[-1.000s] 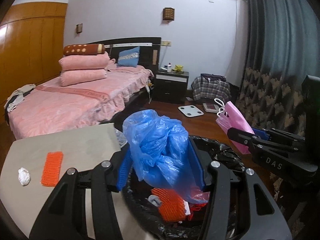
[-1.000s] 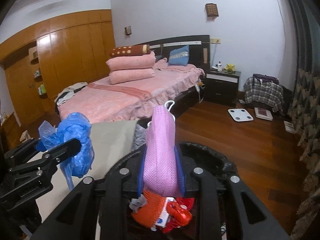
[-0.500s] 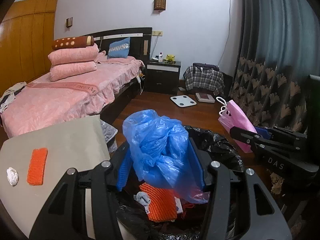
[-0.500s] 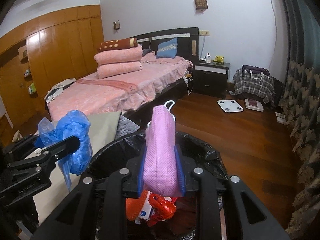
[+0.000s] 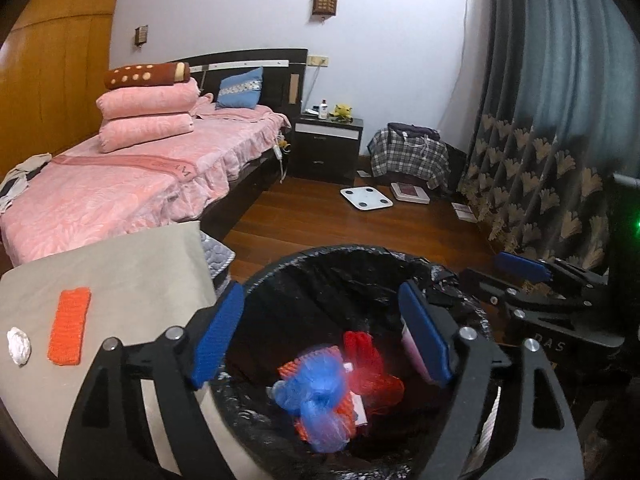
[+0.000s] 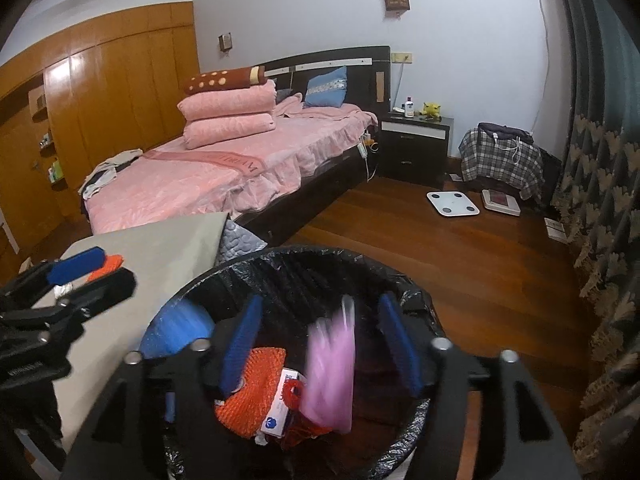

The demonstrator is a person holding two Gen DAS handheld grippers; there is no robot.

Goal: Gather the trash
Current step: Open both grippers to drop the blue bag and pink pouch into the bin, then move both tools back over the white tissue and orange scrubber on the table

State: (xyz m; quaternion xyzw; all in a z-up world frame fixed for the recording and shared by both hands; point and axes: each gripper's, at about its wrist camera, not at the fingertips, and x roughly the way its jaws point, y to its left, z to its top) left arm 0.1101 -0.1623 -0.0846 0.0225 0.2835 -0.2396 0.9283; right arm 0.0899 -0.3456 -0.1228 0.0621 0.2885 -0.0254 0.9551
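Observation:
Both grippers hang over a round bin lined with a black bag (image 5: 320, 264) (image 6: 304, 260). My left gripper (image 5: 320, 332) is opening, with nothing between its blue pads; the blue plastic bag (image 5: 320, 396) it held lies blurred inside the bin on orange and red trash. My right gripper (image 6: 320, 340) is opening too; the pink mask (image 6: 332, 364) is blurred, dropping free between its pads into the bin. An orange net piece (image 5: 69, 332) and a white crumpled wad (image 5: 18, 345) lie on the grey table (image 5: 132, 264) at left.
A pink bed (image 5: 120, 184) stands behind the table, a dark nightstand (image 5: 326, 148) beyond it. On the wooden floor lie a white scale (image 5: 366, 198) and a plaid-covered bundle (image 5: 408, 152). Patterned curtains (image 5: 540, 184) hang at right.
Both grippers sank over the bin, then went from shut to open. The blue bag fell from the left one into the bin; the pink mask slipped out of the right one.

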